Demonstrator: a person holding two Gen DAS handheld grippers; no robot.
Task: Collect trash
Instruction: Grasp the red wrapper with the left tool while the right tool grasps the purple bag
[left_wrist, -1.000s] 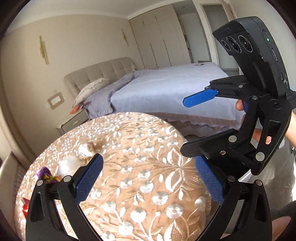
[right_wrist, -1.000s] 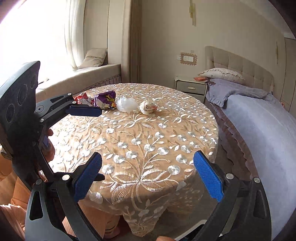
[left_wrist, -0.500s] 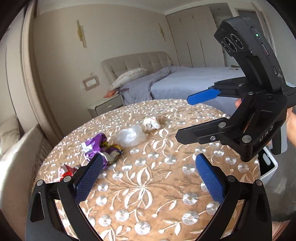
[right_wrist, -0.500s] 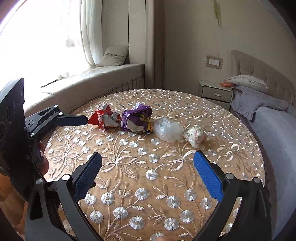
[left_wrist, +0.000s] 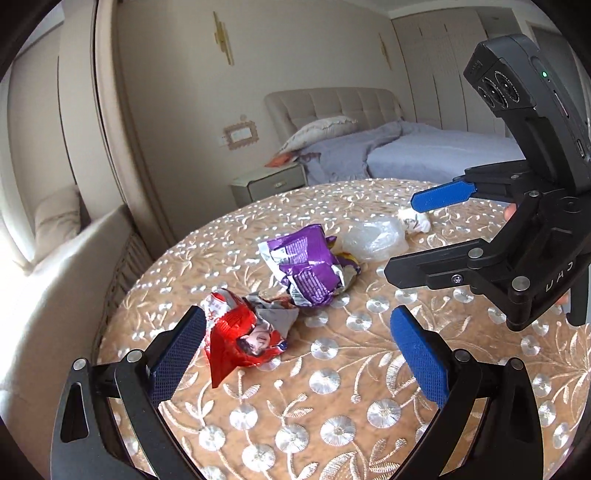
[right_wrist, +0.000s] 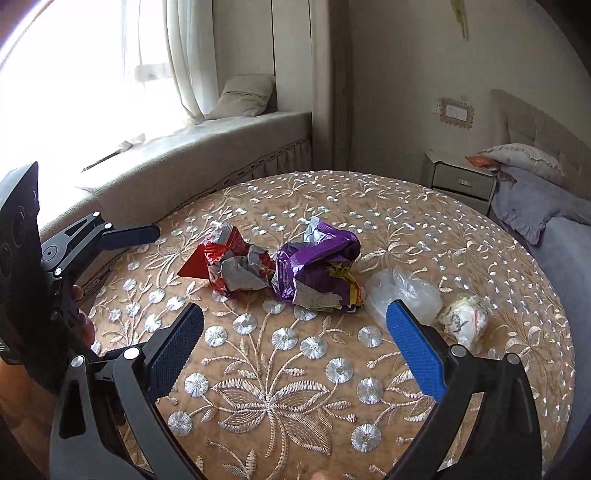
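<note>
Several pieces of trash lie in a row on the round table with the embroidered tan cloth (right_wrist: 280, 398): a red crumpled wrapper (left_wrist: 240, 332) (right_wrist: 225, 264), a purple wrapper (left_wrist: 308, 267) (right_wrist: 317, 266), a clear plastic bag (left_wrist: 373, 240) (right_wrist: 402, 291) and a white crumpled wad (left_wrist: 415, 221) (right_wrist: 465, 319). My left gripper (left_wrist: 295, 350) is open and empty, its left finger just beside the red wrapper. My right gripper (right_wrist: 291, 339) is open and empty, a little short of the purple wrapper and the bag. Each gripper shows in the other's view.
A bed with lilac covers (left_wrist: 424, 151) stands behind the table, with a nightstand (left_wrist: 269, 182) beside it. A cushioned window seat (right_wrist: 207, 147) runs along the left under bright curtains. Wardrobes line the far wall.
Both grippers have swung left and moved in over the table toward the trash, which now looks much nearer. Both stay open and empty.
</note>
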